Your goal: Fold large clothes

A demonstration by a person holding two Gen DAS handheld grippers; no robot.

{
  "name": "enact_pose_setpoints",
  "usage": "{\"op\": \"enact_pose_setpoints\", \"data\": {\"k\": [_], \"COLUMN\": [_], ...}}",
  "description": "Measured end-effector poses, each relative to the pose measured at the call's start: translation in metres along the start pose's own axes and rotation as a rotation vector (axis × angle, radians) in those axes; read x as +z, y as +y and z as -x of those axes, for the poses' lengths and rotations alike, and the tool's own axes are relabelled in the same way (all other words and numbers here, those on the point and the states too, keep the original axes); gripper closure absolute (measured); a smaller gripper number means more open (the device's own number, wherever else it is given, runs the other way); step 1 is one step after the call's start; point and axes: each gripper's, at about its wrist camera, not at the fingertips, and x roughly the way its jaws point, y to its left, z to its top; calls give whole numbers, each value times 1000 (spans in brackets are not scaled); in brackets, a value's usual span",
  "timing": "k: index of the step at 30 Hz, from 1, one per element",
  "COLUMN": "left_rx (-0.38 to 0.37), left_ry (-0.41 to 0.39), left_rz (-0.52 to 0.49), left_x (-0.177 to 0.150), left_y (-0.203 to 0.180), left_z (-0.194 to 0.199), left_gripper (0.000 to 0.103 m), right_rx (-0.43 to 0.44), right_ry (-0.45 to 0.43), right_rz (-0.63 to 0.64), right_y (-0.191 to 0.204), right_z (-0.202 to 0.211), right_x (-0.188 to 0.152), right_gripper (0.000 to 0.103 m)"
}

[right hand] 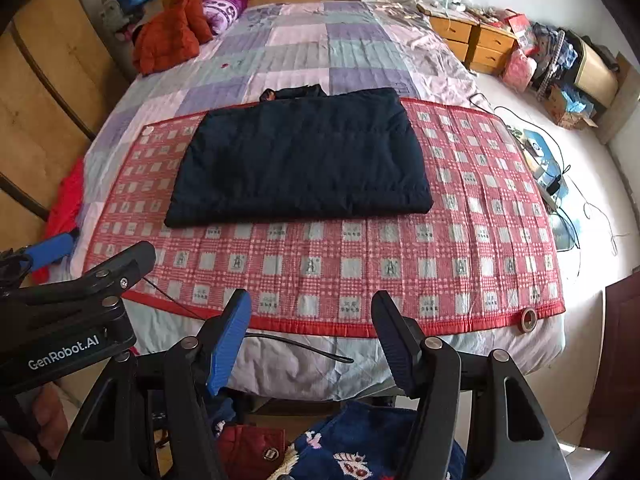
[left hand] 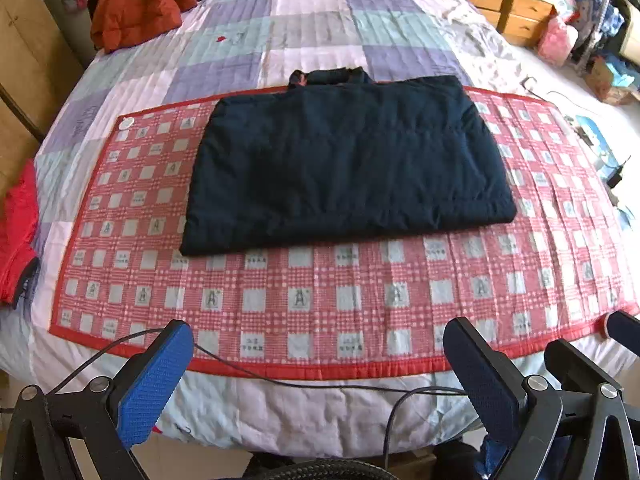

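Observation:
A dark navy padded jacket (left hand: 344,160) (right hand: 300,160) lies folded into a flat rectangle on the red checked mat (left hand: 320,284) (right hand: 460,248), its collar toward the headboard. My left gripper (left hand: 320,376) hovers above the bed's near edge, well short of the jacket, open with nothing between its blue pads. My right gripper (right hand: 312,344) hangs beside it over the same edge, also open and empty. In the right wrist view the left gripper (right hand: 80,264) shows at the left.
An orange jacket (left hand: 140,4) (right hand: 172,36) lies near the pillow, a red garment (left hand: 16,232) at the bed's left edge. A black cable (left hand: 280,380) runs along the near edge. Wooden drawers (right hand: 476,40) and clutter fill the right side; wardrobe (right hand: 48,92) on the left.

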Motion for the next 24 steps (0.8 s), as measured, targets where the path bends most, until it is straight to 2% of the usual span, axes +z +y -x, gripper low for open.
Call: {"op": "enact_pose_setpoints", "data": {"k": [24], "left_rx": [-8], "left_ry": [6], "left_rz": [-3], "left_x": [0], "left_y": [4], "left_z": [-3], "left_gripper": [0], "right_rx": [7], "right_ry": [3], "right_rz": [-1], "right_y": [2], "right_z": [-2], "right_x": [0], "right_gripper": [37]}}
